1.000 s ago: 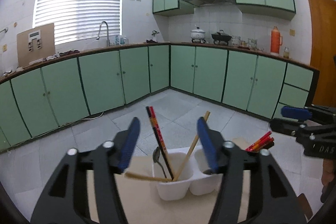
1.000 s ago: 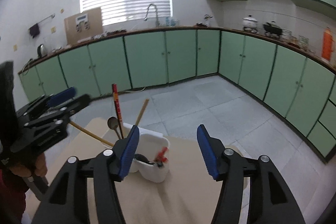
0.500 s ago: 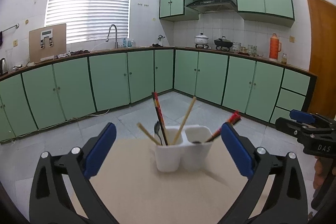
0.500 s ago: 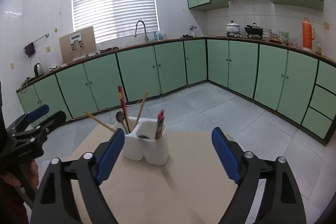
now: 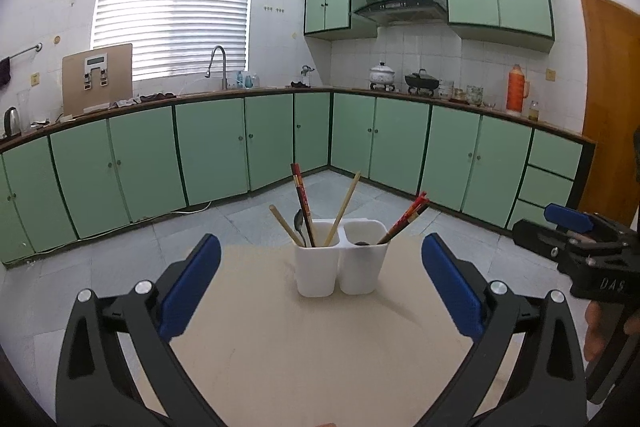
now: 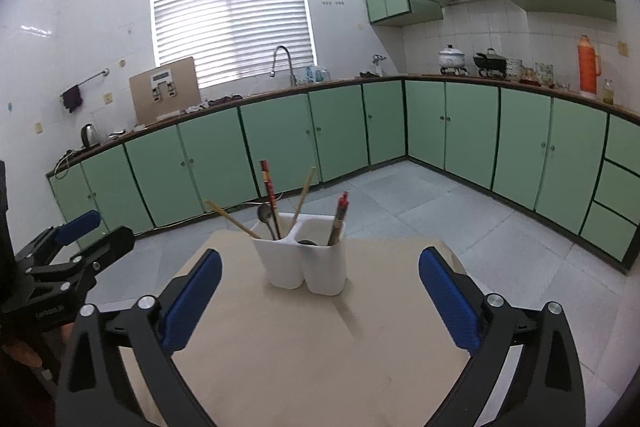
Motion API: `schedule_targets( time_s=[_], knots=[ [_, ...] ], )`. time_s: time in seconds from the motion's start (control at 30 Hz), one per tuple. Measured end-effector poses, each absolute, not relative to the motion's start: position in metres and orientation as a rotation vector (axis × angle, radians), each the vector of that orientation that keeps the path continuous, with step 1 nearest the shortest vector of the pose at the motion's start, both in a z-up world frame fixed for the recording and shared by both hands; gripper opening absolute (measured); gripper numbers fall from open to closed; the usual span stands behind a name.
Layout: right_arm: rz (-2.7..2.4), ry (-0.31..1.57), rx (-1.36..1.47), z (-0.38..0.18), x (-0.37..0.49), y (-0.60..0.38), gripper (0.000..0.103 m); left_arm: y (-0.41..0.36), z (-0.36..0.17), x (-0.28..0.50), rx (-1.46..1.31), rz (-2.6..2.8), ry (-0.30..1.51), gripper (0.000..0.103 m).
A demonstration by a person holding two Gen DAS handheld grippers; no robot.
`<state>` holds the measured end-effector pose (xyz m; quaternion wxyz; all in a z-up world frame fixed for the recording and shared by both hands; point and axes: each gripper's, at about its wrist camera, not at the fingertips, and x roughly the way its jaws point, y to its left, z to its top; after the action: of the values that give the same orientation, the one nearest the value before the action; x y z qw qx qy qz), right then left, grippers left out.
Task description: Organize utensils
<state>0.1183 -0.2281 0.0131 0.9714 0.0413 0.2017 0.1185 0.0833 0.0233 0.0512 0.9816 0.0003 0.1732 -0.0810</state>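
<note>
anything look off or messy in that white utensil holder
Nothing spilled or damaged. The white two-compartment holder stands upright on the table. Only the two wooden chopsticks in its left compartment splay apart, unlike the red pair leaning together in the right.

Utensil holder point(image 5: 340, 259) sits on table point(image 5: 280, 347), toward far edge. L compartment: chopsticks point(image 5: 302, 199) & spoon point(image 5: 299, 221). R compartment: chopstick pair point(image 5: 404, 221), leaning right. Both claws nearer than holder, apart from it.
</note>
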Motion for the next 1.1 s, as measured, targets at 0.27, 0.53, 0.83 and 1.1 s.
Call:
schedule_targets(
  time_s=[0.27, 0.53, 0.83, 1.1],
  knots=[
    [0.247, 0.365, 0.037, 0.025, 0.095, -0.210, 0.097, 0.030, 0.064, 0.061, -0.008, -0.151, 0.319, 0.098],
    [0.275, 0.338, 0.024, 0.034, 0.082, -0.201, 0.097, 0.033, 0.070, 0.044, 0.005, -0.148, 0.296, 0.098],
    [0.289, 0.323, 0.016, 0.038, 0.073, -0.194, 0.097, 0.034, 0.074, 0.032, 0.012, -0.141, 0.282, 0.098],
    [0.294, 0.319, 0.016, 0.039, 0.074, -0.194, 0.097, 0.035, 0.076, 0.030, 0.016, -0.141, 0.277, 0.098]
  ],
)
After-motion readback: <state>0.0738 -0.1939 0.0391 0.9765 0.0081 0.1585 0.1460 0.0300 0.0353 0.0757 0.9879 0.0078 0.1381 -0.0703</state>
